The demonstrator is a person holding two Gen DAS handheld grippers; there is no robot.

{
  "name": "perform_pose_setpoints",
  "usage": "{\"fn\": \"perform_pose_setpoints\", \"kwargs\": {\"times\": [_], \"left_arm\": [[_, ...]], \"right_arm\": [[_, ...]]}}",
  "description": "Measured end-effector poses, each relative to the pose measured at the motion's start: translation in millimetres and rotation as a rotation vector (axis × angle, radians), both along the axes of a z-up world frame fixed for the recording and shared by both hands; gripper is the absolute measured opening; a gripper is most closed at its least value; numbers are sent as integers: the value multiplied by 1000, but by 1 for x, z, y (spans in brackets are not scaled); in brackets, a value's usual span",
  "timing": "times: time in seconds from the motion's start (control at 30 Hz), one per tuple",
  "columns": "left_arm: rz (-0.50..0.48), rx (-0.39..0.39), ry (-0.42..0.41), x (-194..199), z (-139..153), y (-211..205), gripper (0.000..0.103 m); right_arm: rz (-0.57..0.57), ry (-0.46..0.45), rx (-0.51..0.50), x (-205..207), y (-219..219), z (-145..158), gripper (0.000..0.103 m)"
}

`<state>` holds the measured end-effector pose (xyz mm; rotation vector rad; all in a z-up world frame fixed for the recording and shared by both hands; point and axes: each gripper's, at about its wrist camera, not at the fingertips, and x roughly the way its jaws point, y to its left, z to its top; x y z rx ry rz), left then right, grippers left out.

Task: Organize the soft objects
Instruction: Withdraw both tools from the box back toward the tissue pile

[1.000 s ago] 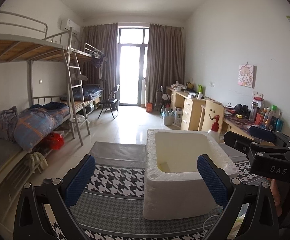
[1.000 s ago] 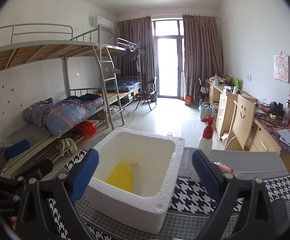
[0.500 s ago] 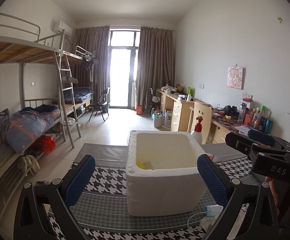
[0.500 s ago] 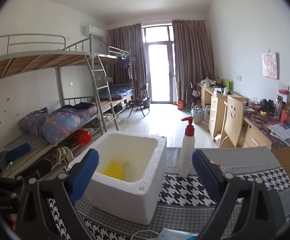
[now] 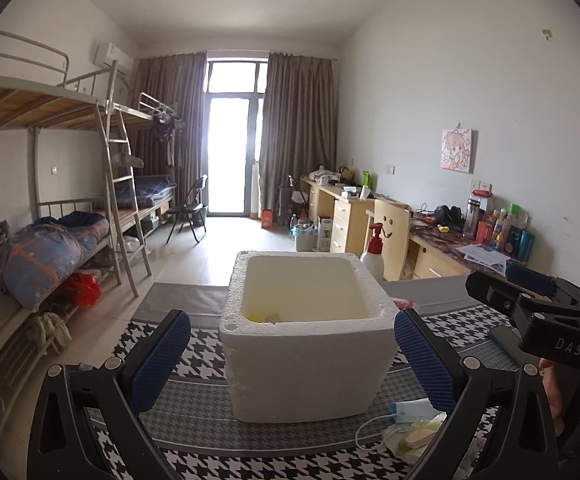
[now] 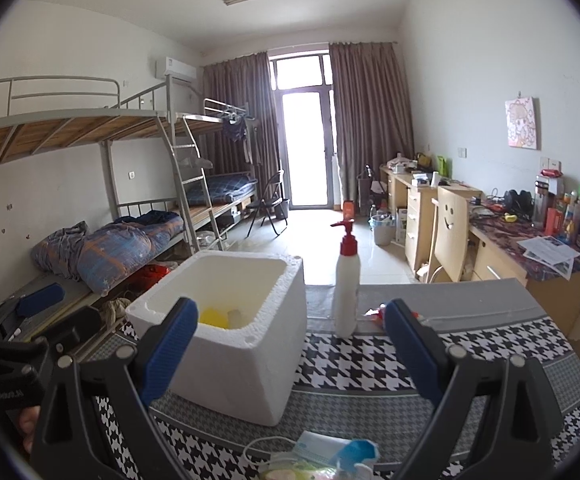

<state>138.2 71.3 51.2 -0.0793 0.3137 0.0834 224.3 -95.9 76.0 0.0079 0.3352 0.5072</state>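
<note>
A white foam box [image 5: 309, 344] [image 6: 230, 344] stands on the houndstooth tablecloth [image 5: 194, 432] [image 6: 369, 368]; a yellow soft item [image 6: 212, 316] [image 5: 256, 317] lies inside it. In front of the box lies a small pile of soft things: a blue face mask [image 6: 317, 450] [image 5: 411, 410] and pale green and yellow cloths [image 5: 417, 436]. My left gripper [image 5: 290, 360] is open and empty, held back from the box. The right gripper [image 6: 290, 348] is also open and empty, with the box to its left. Each gripper shows at the edge of the other's view.
A white pump bottle with a red top [image 6: 346, 280] [image 5: 373, 254] stands behind the box to its right, with a small red wrapper [image 6: 375, 312] near it. Bunk beds [image 5: 50, 240] line the left wall, desks [image 6: 529, 256] the right.
Both grippers have pulled back and lowered from above the box. The box interior is less visible, and the pile of mask and cloths has come into view at the near edge.
</note>
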Motion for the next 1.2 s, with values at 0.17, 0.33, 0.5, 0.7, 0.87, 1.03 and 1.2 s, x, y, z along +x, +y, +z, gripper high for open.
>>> {"fn": "perform_pose_setpoints", "kwargs": {"times": [0.17,0.33,0.5,0.7,0.87,1.03,1.2], "left_arm": [[-12,1,1,1,-1,-6,102],[-25,-7,-2,0,-5,-12,102],[-43,2,9,2,-11,-18,102],[-68,-15,26,6,-18,-23,102],[-111,-37,36,7,-23,-29,102],[-116,-53,56,10,-27,-31,102],[-124,-62,54,9,-28,-32,102]], "right_arm": [[-16,-6,-7,-2,-6,-1,96],[-33,-20,-9,-6,-14,-6,96],[-54,-13,-16,-9,-21,-13,96],[-85,-1,5,-11,-33,-22,96],[-121,2,10,-13,-46,-26,96],[-131,19,11,-13,-53,-30,96],[-128,41,26,-13,-57,-35,96]]}}
